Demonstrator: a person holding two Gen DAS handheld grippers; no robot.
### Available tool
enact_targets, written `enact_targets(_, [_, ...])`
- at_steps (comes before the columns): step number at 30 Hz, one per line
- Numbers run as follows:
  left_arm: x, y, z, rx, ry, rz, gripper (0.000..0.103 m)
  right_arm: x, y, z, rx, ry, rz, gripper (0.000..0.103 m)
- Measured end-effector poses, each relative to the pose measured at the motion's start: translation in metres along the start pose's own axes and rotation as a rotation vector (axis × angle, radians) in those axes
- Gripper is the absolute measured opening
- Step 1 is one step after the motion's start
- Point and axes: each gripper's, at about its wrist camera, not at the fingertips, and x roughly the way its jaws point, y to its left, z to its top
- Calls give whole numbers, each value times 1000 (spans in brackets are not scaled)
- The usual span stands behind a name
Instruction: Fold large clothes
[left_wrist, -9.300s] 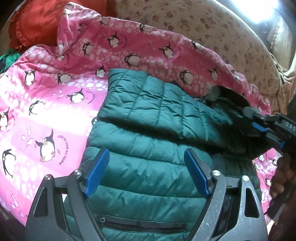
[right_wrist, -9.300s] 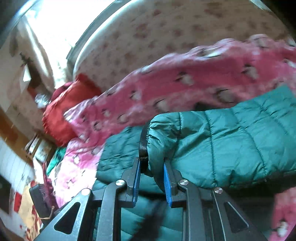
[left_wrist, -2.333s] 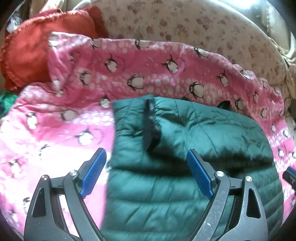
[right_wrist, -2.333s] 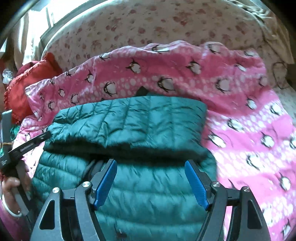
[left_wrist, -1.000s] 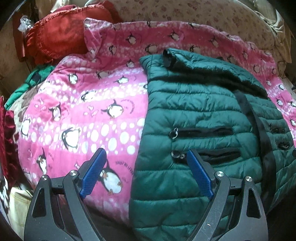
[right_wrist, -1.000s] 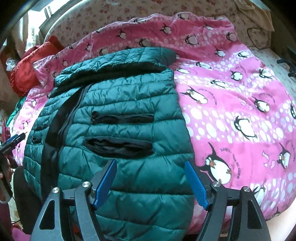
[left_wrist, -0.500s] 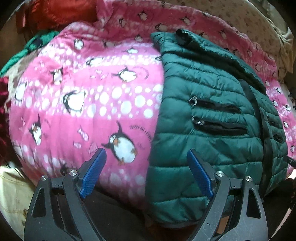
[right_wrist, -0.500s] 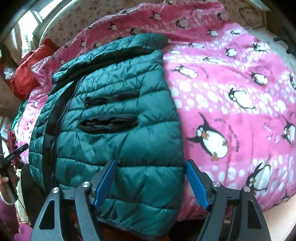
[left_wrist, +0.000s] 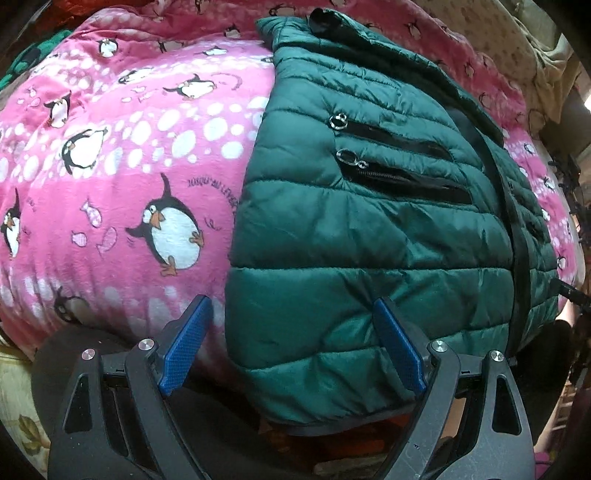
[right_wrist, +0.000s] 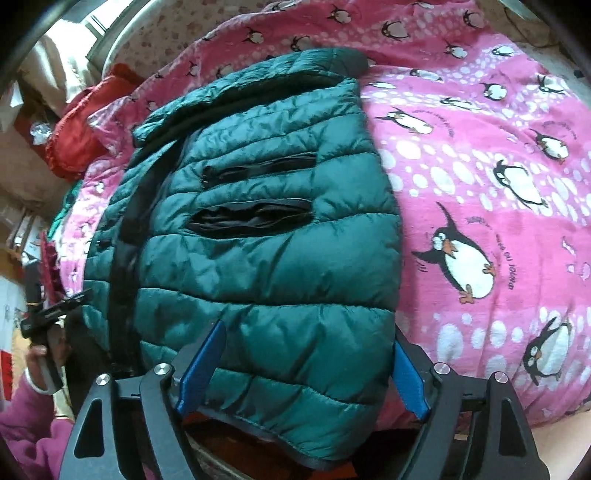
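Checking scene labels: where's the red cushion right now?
In the right wrist view the red cushion sits upper left, at the far end of the pink penguin blanket, beyond the green puffer jacket.

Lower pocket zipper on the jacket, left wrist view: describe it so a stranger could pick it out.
Find the pink penguin blanket; the green puffer jacket lies on it. On the jacket's front panel two black zipped slits run side by side. The lower pocket zipper is the one nearer the hem, gaping slightly, with a double-ring metal pull at its left end.
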Motion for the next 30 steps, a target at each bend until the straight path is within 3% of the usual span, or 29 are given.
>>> enact_targets(3, [3,5,1,-23,15,-22,89,4,-7,-1,13,17,-12,81])
enact_targets(6, [3,10,-6,-44,35,-44,89,9,-5,-6,20,57,60,81])
enact_targets(10, [4,10,-9,-40,41,-42,89,10,11,-11,-105,54,10,81])
enact_targets(18, [5,11,-10,-46,39,-52,89,9,13,-7,-103,28,47,81])
enact_targets(20, [1,12,-11,-42,31,-70,89,4,19,-8,-145,12,31,58])
enact_targets(22, [-2,12,-12,-40,18,-89,89,-1,23,-7,-158,-5,49,52])
enact_targets(25, [-2,10,-13,-38,10,-102,89,-4,23,-3,-141,-7,79,52])
enact_targets(28, [1,6,-14,-31,4,-81,89,7,28,-5,-165,19,55,53])
enact_targets(30, [2,3,-15,-27,2,-68,89,15,30,-7,-167,38,56,61])
